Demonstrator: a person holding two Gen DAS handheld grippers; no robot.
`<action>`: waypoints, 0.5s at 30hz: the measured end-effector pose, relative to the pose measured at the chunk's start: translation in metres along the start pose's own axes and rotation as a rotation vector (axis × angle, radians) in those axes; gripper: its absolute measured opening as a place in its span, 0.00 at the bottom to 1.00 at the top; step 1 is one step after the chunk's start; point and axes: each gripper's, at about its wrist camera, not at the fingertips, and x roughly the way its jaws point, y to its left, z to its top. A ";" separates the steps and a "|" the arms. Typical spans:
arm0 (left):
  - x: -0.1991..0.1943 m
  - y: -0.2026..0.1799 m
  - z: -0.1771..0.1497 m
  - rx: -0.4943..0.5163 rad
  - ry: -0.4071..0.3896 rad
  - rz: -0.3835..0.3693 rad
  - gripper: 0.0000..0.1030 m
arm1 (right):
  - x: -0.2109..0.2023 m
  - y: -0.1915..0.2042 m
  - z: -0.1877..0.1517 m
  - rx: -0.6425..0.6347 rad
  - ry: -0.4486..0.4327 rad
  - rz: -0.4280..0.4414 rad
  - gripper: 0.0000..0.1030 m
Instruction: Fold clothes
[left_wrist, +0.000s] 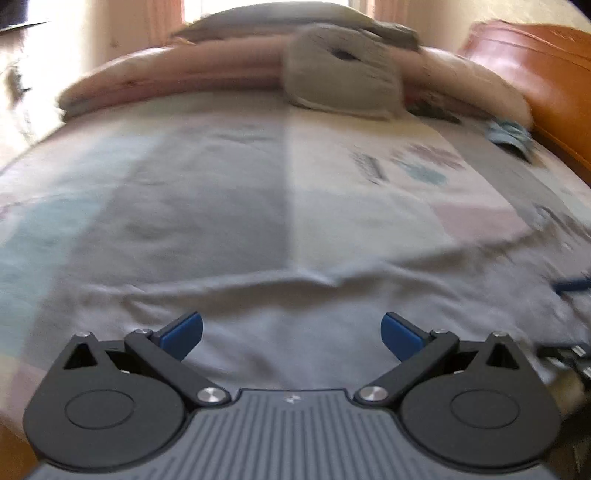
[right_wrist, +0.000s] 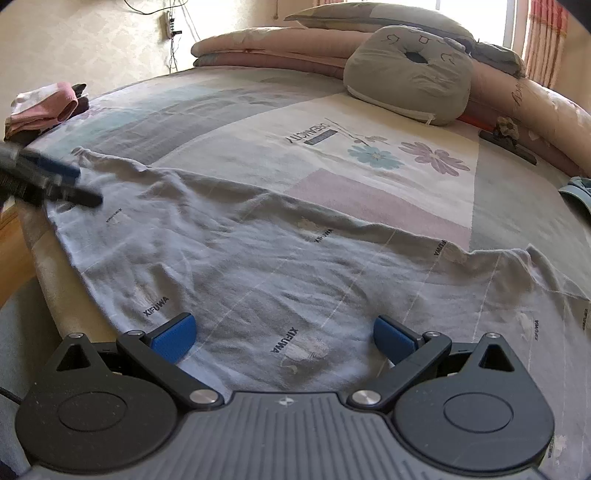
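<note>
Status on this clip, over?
Both hand-held grippers, left and right, open, empty. Pale blue printed cotton shirt spread flat on bed, unfolded. Nothing on it.

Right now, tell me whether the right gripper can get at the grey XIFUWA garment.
Probably yes. The right gripper is open, its fingers over the grey garment, which lies spread flat on the bed. Nothing lies between them; the left gripper is off at the garment's far corner.

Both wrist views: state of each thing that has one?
Left gripper: open, empty, over the garment.
Right gripper: open, empty, over the garment.
Garment: light grey, spread flat on the bed, wrinkled, not yet folded.
Bedsheet: laid flat.
Cushion: grey, leaning on the rolled quilt.
Quilt: pink, rolled up at the far side.
Pink clothes: piled at the bed's edge.
</note>
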 end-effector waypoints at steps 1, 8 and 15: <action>0.004 0.010 0.002 -0.010 -0.007 0.001 0.99 | 0.000 0.000 -0.001 0.002 -0.002 -0.002 1.00; 0.027 0.030 -0.001 0.001 0.036 0.064 0.99 | -0.001 -0.002 -0.003 -0.001 -0.013 0.001 1.00; 0.016 -0.008 -0.013 0.170 0.034 -0.008 1.00 | -0.003 -0.002 -0.009 -0.004 -0.050 0.005 1.00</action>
